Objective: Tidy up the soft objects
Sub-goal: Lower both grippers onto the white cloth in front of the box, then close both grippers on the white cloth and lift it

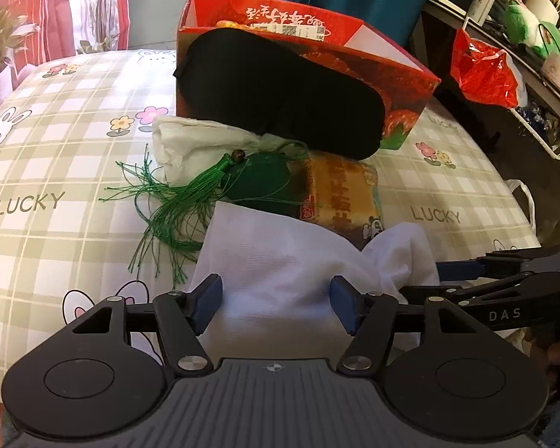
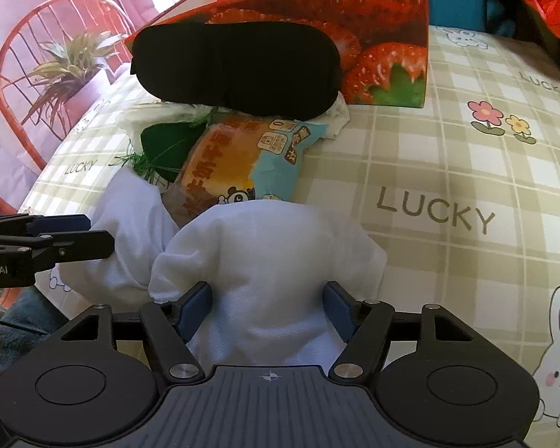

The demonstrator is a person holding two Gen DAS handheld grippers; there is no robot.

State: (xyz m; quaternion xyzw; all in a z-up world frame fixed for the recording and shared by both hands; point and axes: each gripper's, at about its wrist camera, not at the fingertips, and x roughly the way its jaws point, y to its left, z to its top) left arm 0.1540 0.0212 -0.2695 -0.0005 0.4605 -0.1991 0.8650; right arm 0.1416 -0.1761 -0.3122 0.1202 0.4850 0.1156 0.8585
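A white cloth (image 1: 280,261) lies on the checked bed cover, and it also shows in the right wrist view (image 2: 265,254). My left gripper (image 1: 276,304) is open with its jaws either side of one part of the cloth. My right gripper (image 2: 267,308) is open around another part. Behind the cloth lie a snack packet (image 1: 339,194) (image 2: 239,164), a green tasselled pouch (image 1: 257,179) (image 2: 164,142), a crumpled pale cloth (image 1: 190,142) and a black eye mask (image 1: 280,89) (image 2: 235,63) leaning on a red strawberry box (image 1: 403,74) (image 2: 384,56).
The checked "LUCKY" bed cover (image 1: 56,156) (image 2: 466,171) spreads left and right. A red plastic bag (image 1: 481,71) and cluttered shelves (image 1: 522,11) stand at the right. A red chair and a potted plant (image 2: 63,71) are at the left.
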